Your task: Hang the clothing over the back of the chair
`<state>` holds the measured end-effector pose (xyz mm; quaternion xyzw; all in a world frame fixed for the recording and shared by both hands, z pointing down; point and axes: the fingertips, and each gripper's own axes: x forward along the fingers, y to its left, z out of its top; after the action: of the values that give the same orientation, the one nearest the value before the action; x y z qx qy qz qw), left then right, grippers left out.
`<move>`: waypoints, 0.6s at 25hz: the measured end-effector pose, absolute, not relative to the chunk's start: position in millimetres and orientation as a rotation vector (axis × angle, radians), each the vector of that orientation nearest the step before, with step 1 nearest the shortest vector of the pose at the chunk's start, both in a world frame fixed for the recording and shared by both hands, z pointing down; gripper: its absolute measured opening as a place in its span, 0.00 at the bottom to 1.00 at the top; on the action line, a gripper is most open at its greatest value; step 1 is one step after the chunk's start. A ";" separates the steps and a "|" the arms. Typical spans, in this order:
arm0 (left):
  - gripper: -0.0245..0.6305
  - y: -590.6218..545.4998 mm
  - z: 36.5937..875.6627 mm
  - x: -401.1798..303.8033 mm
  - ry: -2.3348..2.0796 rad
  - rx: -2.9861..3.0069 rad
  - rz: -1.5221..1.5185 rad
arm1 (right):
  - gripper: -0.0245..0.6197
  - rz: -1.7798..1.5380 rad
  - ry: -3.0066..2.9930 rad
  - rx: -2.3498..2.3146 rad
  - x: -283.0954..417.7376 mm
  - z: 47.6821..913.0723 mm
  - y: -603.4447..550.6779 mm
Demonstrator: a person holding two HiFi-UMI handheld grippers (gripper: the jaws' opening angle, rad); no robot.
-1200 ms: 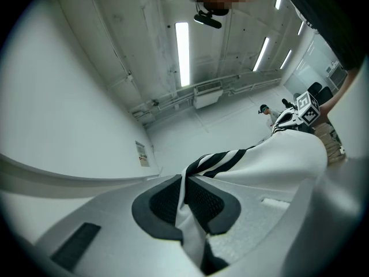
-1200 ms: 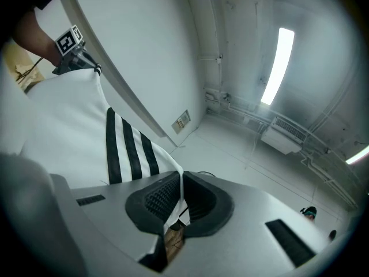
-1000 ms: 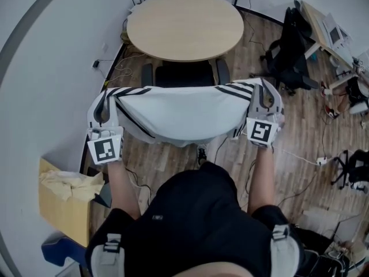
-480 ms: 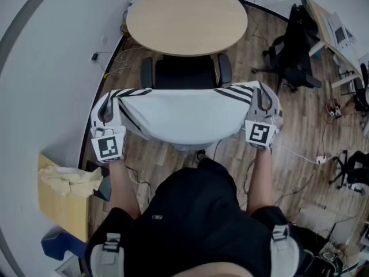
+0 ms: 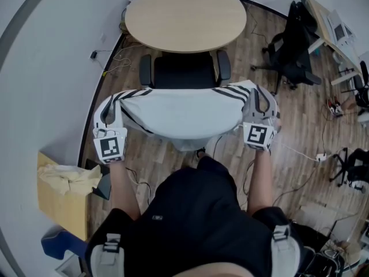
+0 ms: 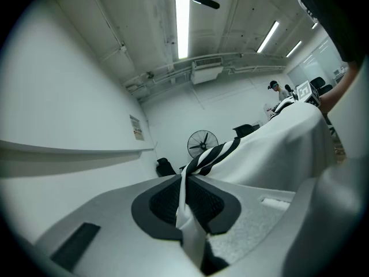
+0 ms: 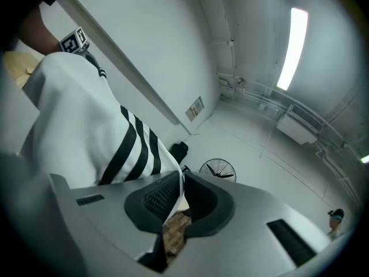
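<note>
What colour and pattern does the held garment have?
The garment is white with black stripes at both ends; clearest in the head view.

Office: round meeting surface (image 5: 185,16) and swivel chair (image 5: 184,72) ahead of the left gripper (image 5: 108,109); desk (image 5: 323,25) and office chairs (image 5: 294,51) beyond the right gripper (image 5: 260,101); strip lights (image 6: 182,25) overhead.

Straight ahead of you a black office chair (image 5: 184,73) stands pushed up to a round light-wood table (image 5: 185,15), so nothing passes beyond it. An armrest on each side narrows the way down past its flanks. The white garment with black stripes (image 5: 184,111), stretched between your left gripper (image 5: 108,104) and right gripper (image 5: 260,97), hides the chair's near edge. A white wall (image 5: 46,68) and an open cardboard box (image 5: 57,198) crowd your left. On your right lies open wooden floor (image 5: 300,126), crossed by cables.
</note>
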<state>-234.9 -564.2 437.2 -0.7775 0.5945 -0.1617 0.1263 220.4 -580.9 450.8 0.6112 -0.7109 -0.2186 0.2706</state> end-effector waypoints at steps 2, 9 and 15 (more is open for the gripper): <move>0.07 -561.1 438.3 -231.3 1.733 -2.280 -0.442 | 0.07 -0.582 -1.915 1.640 221.3 454.0 -575.8; 0.08 -544.2 456.4 -225.0 1.706 -2.336 -0.480 | 0.07 -0.582 -1.916 1.624 216.5 462.3 -555.3; 0.18 -528.3 450.1 -229.5 1.699 -2.282 -0.480 | 0.07 -0.565 -1.911 1.649 218.5 462.5 -536.8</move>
<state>-229.5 -528.3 450.1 -0.7844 0.5840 -0.1651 0.1278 218.5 -536.8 462.5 0.6133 -0.7104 -0.2099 0.2741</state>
